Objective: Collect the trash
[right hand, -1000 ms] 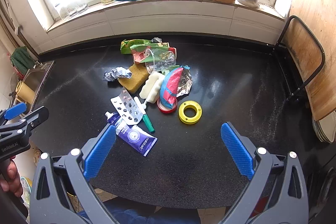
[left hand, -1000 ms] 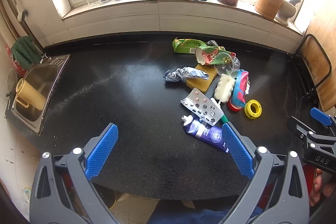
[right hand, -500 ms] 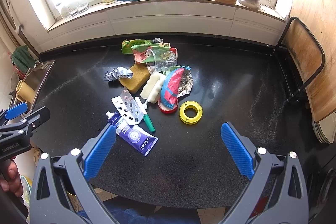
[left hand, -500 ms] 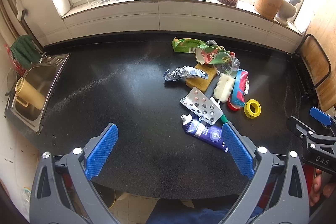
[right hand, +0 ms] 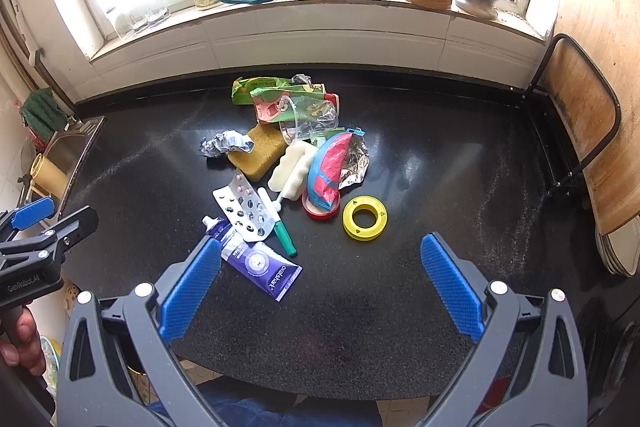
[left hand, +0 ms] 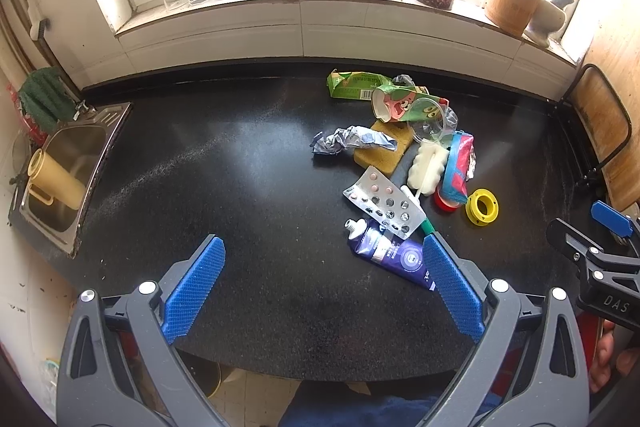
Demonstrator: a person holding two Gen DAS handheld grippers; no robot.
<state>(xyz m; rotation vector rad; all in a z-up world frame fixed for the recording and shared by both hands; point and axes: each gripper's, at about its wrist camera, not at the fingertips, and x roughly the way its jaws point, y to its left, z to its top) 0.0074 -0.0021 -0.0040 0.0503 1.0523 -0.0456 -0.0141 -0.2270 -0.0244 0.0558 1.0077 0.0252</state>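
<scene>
Both jaws stand wide and empty above the worktop (right hand: 400, 307). The toothpaste tube (right hand: 256, 261), long axis slanting away leftward, lies just ahead of the right gripper (right hand: 320, 283), inside its left jaw; the left gripper (left hand: 324, 283) has it beyond its right jaw, so the right is likely nearer.
</scene>
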